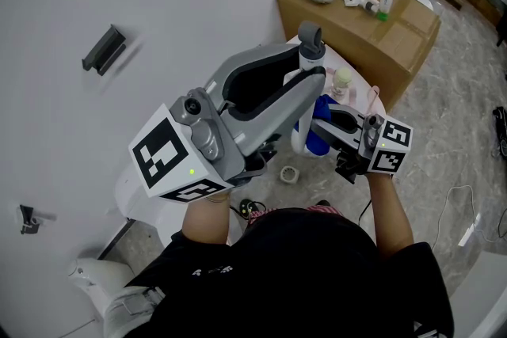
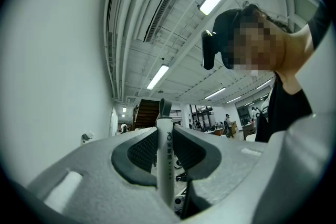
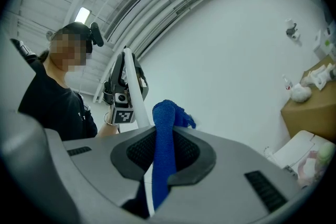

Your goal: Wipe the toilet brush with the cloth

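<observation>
Your left claw [image 2: 165, 134] is clamped on the white handle of the toilet brush [image 2: 166, 176], which stands upright between its pads, just above the middle of the head view. Your right claw [image 3: 164, 136] is closed on the blue cloth [image 3: 167, 113], which sticks up past the jaws in a bunched fold. In the head view the cloth sits at the centre of the frame, right against the lower part of the handle, so both pick-ups are done and the wiping looks begun or about to begin. How much of the handle is already clean I can't tell, and the bristle end is hidden below the claws. The strokes along the handle and setting everything down are left.
</observation>
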A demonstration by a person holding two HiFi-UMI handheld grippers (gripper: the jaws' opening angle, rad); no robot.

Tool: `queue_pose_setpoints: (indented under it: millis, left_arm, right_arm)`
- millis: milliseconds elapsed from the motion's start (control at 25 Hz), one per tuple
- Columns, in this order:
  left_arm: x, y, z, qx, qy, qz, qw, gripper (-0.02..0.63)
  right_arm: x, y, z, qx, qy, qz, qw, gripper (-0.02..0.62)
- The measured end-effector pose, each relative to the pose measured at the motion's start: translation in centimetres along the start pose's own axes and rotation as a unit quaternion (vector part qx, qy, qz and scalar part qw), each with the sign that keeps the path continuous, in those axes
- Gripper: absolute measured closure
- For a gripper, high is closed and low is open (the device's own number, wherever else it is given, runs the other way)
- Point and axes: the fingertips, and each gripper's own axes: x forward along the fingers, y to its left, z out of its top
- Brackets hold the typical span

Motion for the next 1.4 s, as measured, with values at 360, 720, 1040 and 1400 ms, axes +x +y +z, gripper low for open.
queue_pose_setpoints:
  millis: [360, 720, 1040, 1400]
  left_arm:
    - [0.1, 0.0, 0.0, -0.004, -0.001, -0.004, 1.0, 0.514]
    - [0.1, -0.2, 0.1, -0.002, -0.005, -0.009, 0.9999, 0.514]
    - [0.1, -0.2, 0.2, -0.003, -0.005, -0.012, 0.9999, 0.514]
    - [0.0, -0.1, 0.1, -0.007, -0.007, -0.009, 0.9999, 0.514]
  right_arm:
    - [-0.4, -0.8, -1.4, 0.016, 0.009, -0.014, 1.0, 0.532]
    - [-0.9, -1.6, -2.6, 0.02, 0.02, -0.028, 0.999, 0.532]
    - [-1.1, -2.2, -3.8, 0.024, 0.031, -0.041, 0.998, 0.532]
    - [-1.5, -2.8, -5.1, 0.035, 0.041, -0.049, 0.997, 0.532]
